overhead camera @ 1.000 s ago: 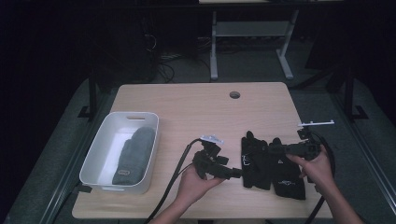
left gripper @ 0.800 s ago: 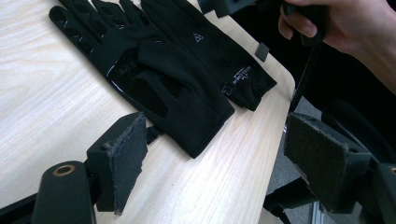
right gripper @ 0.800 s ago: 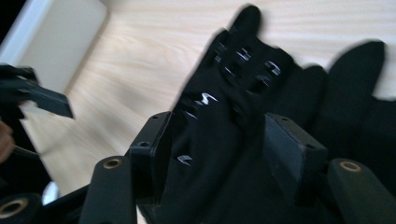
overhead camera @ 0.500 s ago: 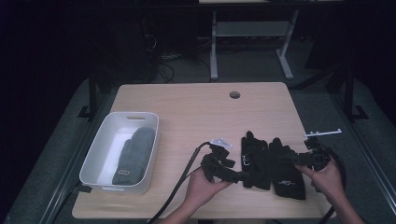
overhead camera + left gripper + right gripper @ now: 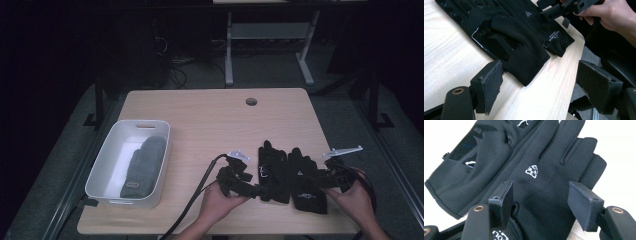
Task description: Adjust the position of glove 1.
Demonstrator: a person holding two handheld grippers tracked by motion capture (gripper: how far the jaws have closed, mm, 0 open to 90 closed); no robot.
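The two black gloves (image 5: pixel 290 175) lie flat at the lower right of the table (image 5: pixel 210 115). They look soft and light; pinch a cuff edge. Left claw (image 5: pixel 544 82) and right claw (image 5: pixel 541 202) stand wide, empty.

Matt black cloth gloves (image 5: pixel 524 47) with glossy grip patches lie on the smooth pale wood counter (image 5: pixel 210 115); the jaws' pads look rough, frayed.
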